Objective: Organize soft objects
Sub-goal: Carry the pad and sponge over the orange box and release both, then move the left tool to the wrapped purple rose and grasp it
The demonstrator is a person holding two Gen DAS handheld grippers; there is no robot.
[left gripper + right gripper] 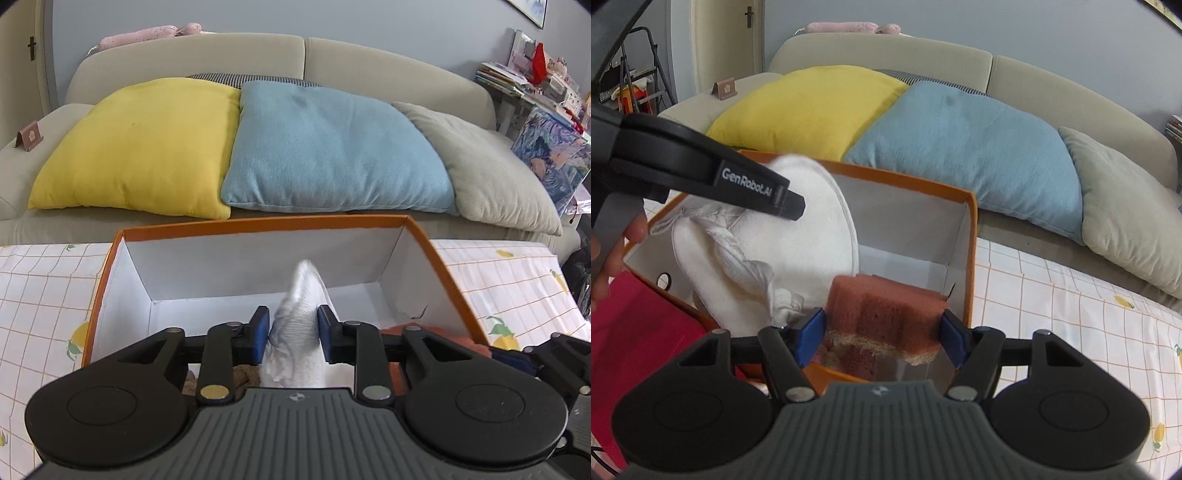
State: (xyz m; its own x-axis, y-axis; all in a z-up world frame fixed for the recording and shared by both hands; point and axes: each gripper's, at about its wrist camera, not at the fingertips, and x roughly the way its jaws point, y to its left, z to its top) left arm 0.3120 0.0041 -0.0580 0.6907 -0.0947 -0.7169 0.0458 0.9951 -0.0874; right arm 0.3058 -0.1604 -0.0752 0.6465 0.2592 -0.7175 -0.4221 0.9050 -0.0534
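Blue-padded fingers of the left gripper (293,332) are seen nearest the left wrist lens, with a white fabric slipper (301,325) between them. Both pads appear to touch the slipper's sides, so it is read as lightly pinched; a looser hold cannot be excluded. The slipper is kept over the open orange-rimmed cardboard box with white inner walls (258,223), toe pointing away, presumably so that it can be let down onto the box floor.

From the right wrist view, the slipper's white sole and a knotted grey-white bow are shown tilted inside the box's left half, with the left gripper's black arm crossing above it.

A reddish-brown rectangular sponge with a pale fibrous underside (882,317) is pinched at its two ends by the right gripper (882,334), jaws spread wide to span it. It is held above the box's near right corner, beside the slipper, probably to fill the remaining space.

The box is set on a checked, lemon-printed cloth (1071,314) in front of a beige sofa (332,55) bearing yellow, blue and grey cushions, which lie in a row.

Judgement: both items are at the box, neither is yet released.
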